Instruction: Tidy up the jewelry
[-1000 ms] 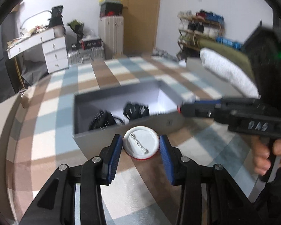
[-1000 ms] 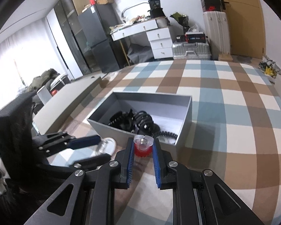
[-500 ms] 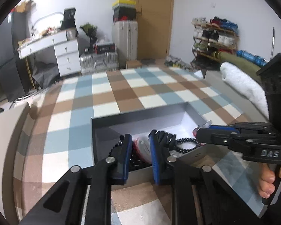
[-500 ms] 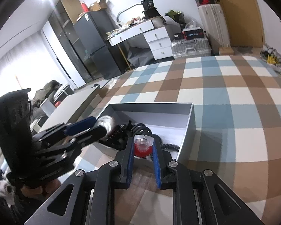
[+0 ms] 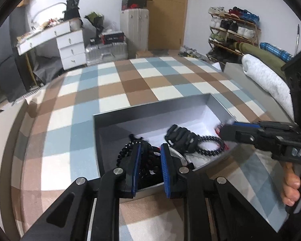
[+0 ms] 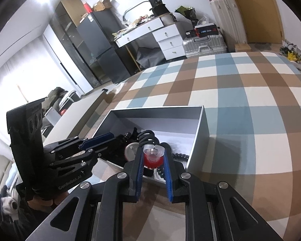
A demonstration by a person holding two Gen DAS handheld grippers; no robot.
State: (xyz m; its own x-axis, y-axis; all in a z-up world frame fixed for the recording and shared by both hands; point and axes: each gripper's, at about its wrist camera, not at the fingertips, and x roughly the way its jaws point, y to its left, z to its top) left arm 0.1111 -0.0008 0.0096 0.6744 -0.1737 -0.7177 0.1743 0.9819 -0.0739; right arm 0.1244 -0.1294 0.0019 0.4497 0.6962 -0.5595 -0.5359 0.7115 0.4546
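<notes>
**Now over the box, both jaws loaded**

Evidently the left gripper (image 5: 150, 147) had its jaws drawn close on the badge (image 6: 130, 150). Its own view gave only a red sliver between the blue pads, while the right wrist view showed the white pin-back face at its tips. The right gripper (image 6: 153, 150) was clamped on a small red trinket (image 6: 153, 160) in a clear heart-shaped case, with the pads pressing both sides.

Outward from the jaws lay the grey box (image 5: 150, 106). Its floor was below and just ahead of both sets of tips, and its long axis ran across the left view. Black bead strings (image 5: 190, 138) already crowded the near half, directly under the left jaws, and the far half was bare. The left tips seemed further inside the box. The right tips hung about over the near wall (the nearer hand for a drop was probably the left). A release by either would likely call for no more than opening, though the badge would land on beads.

A second earlier the badge lay flat on the checked cloth (image 5: 110, 84) in front of the box, between left jaws standing wide. Since then they had closed and carried it over the rim. The right gripper's hold was unchanged, but it had come forward from short of the box.
</notes>
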